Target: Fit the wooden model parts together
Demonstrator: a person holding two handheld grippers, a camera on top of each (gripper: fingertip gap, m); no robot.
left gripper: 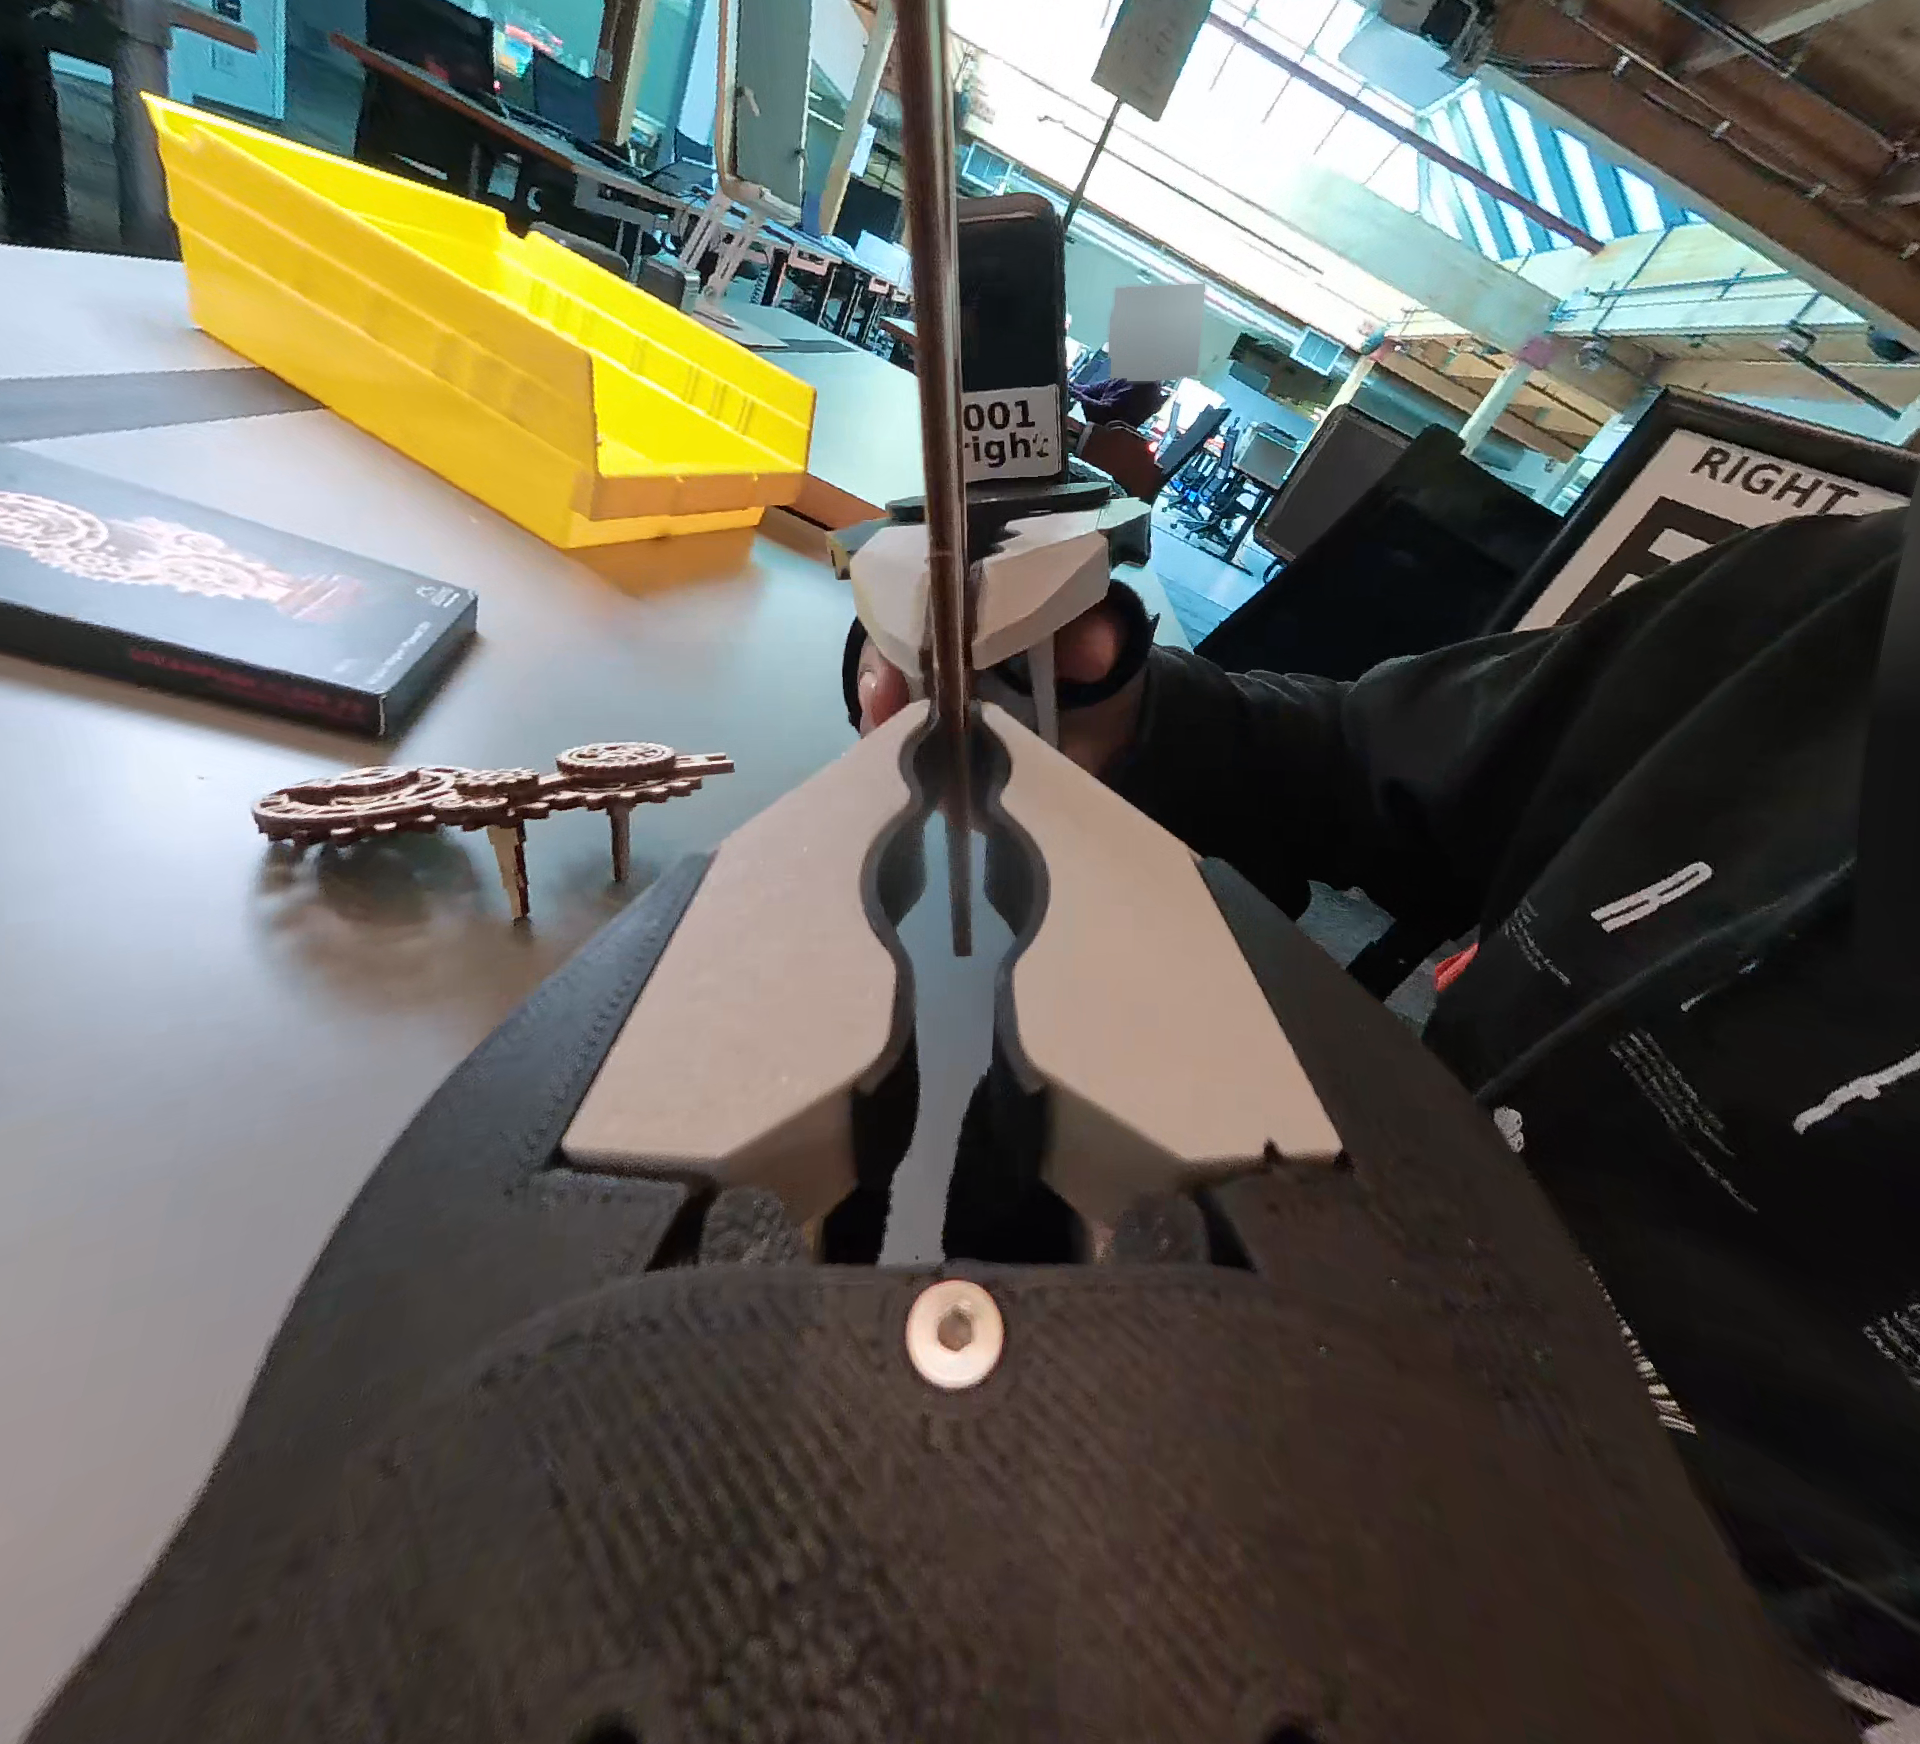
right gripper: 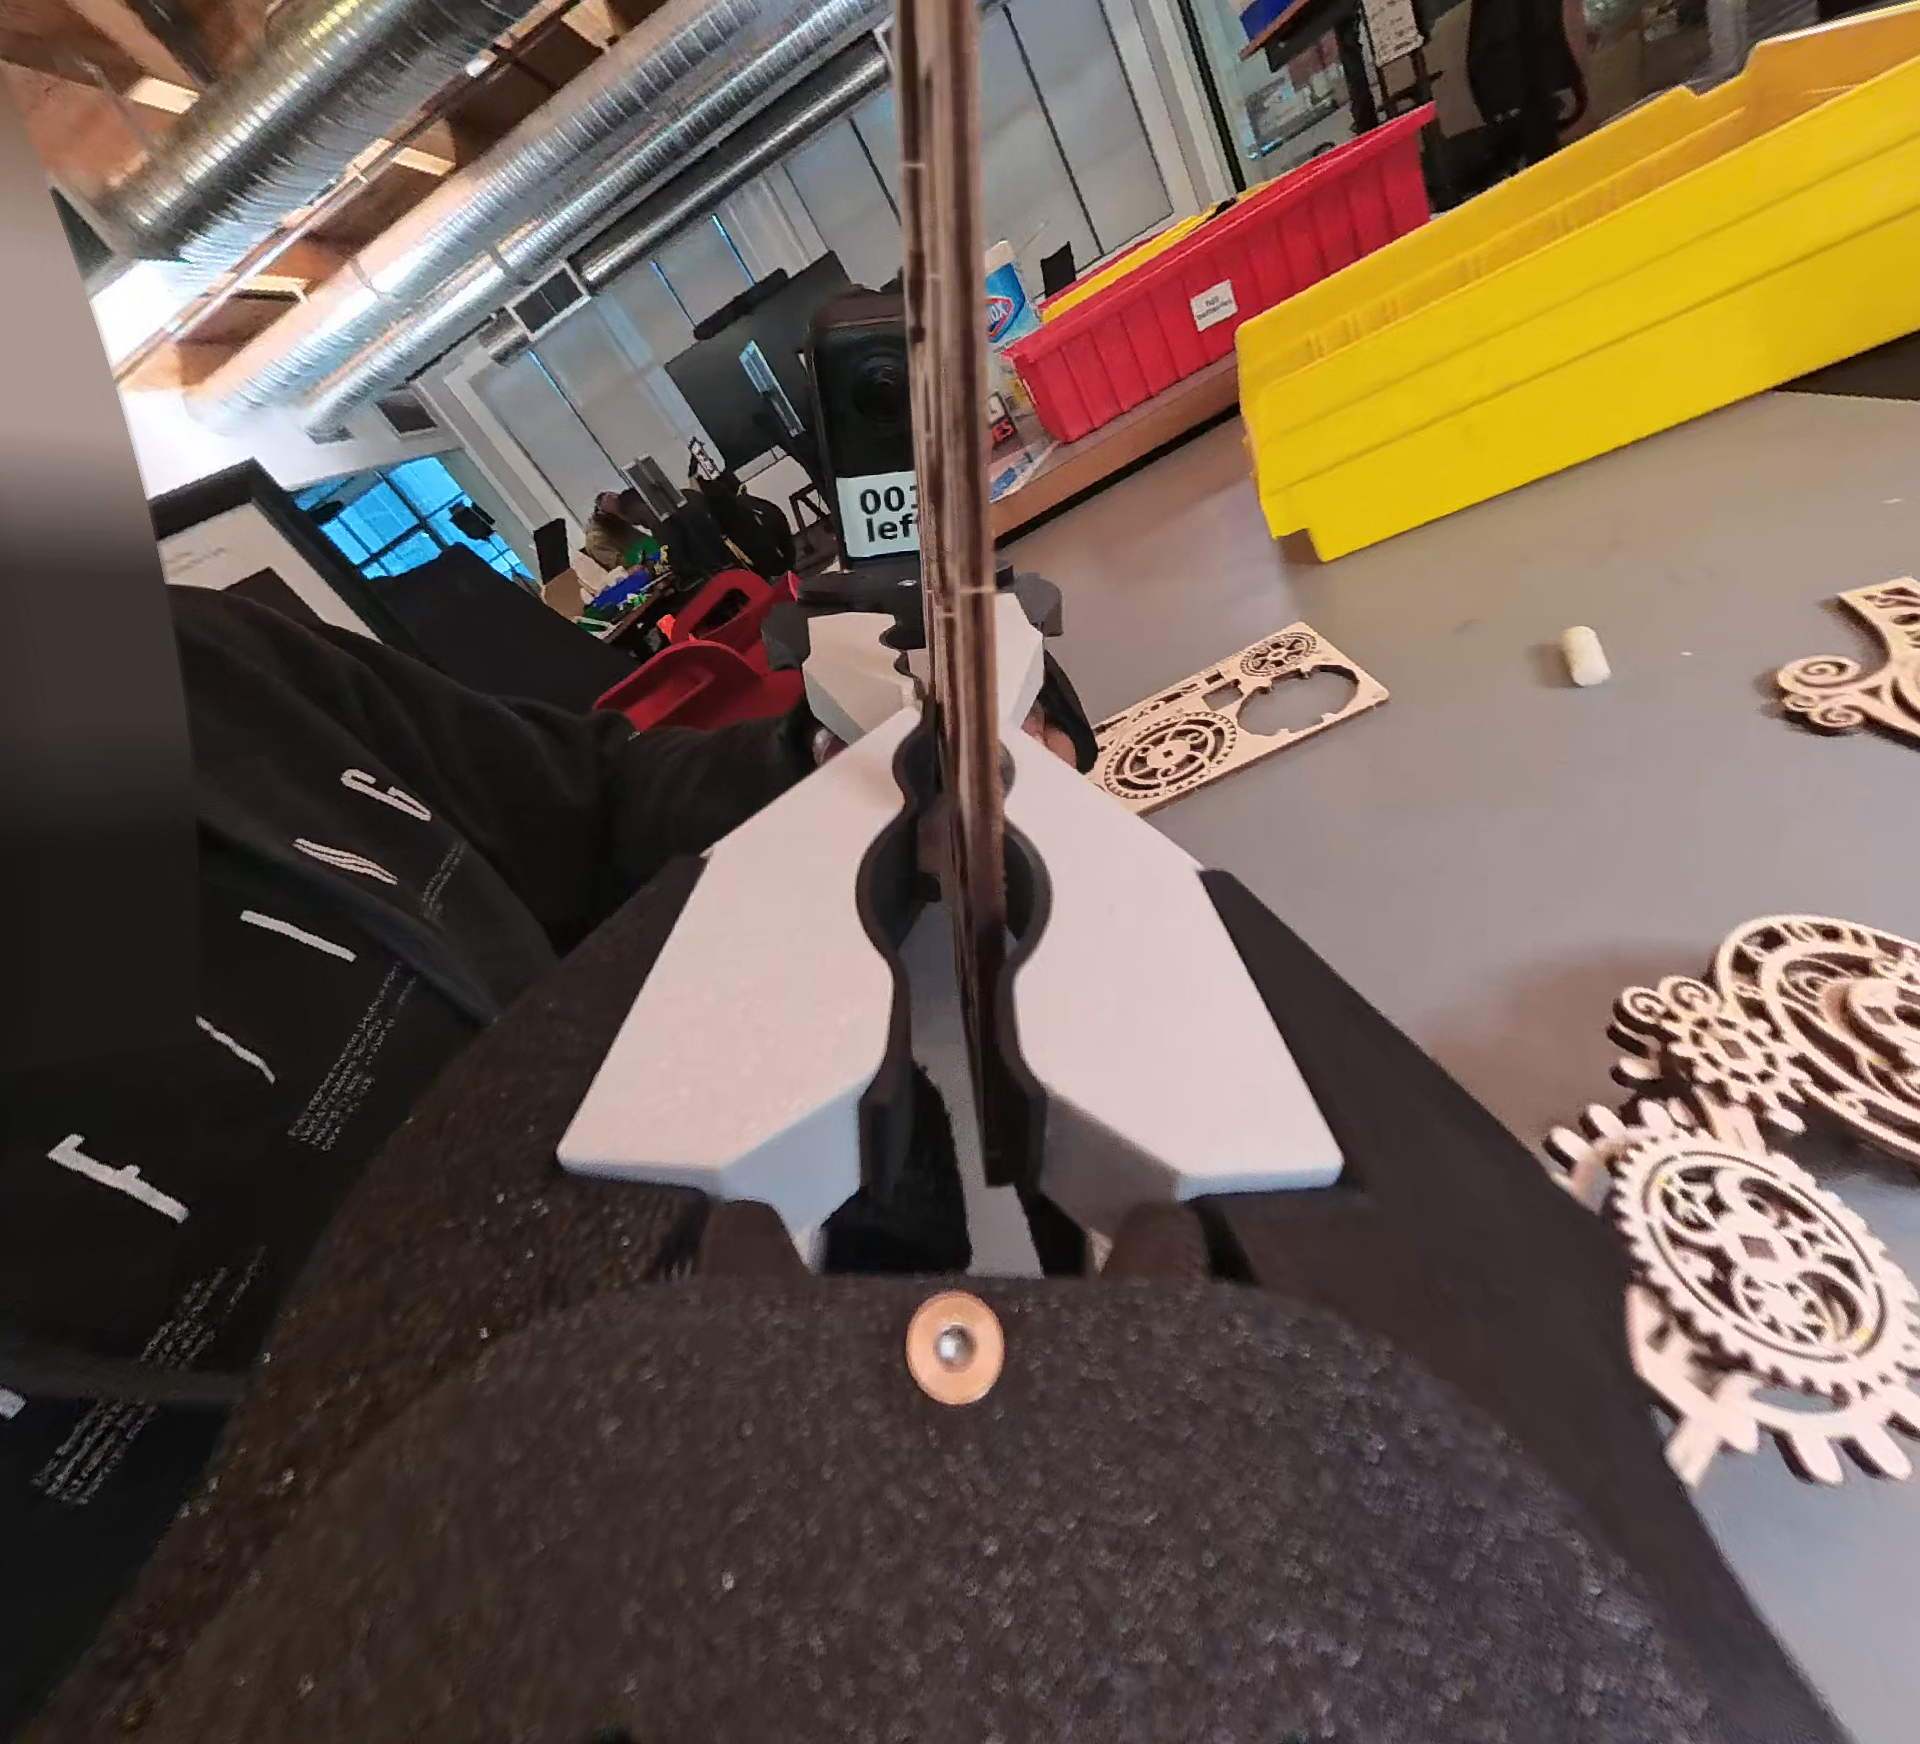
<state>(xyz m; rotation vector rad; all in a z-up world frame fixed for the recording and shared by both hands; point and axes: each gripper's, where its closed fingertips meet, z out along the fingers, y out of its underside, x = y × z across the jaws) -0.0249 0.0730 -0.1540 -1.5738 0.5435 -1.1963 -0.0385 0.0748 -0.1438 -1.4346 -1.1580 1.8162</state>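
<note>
A thin wooden sheet (left gripper: pixel 930 240) stands upright, seen edge-on, held above the grey table between both grippers. My left gripper (left gripper: pixel 951 728) is shut on its near edge. My right gripper (left gripper: pixel 961 593) faces it from the far side and is shut on the same sheet. In the right wrist view the sheet (right gripper: pixel 940 240) runs up through my right gripper (right gripper: pixel 956 728), with the left gripper (right gripper: pixel 925 655) just behind it. A built gear assembly (left gripper: pixel 488 790) lies on the table to the left; it also shows in the right wrist view (right gripper: pixel 1787 1175).
A yellow bin (left gripper: pixel 468 344) and a black box (left gripper: pixel 208 593) lie on the table (left gripper: pixel 260 1019). In the right wrist view there are a cut-out wooden sheet (right gripper: pixel 1236 718), another wooden piece (right gripper: pixel 1860 676), a small white cylinder (right gripper: pixel 1584 655) and a red bin (right gripper: pixel 1226 292). A person's black sleeve (left gripper: pixel 1558 759) is at right. The tips of both grippers are at nearly the same place.
</note>
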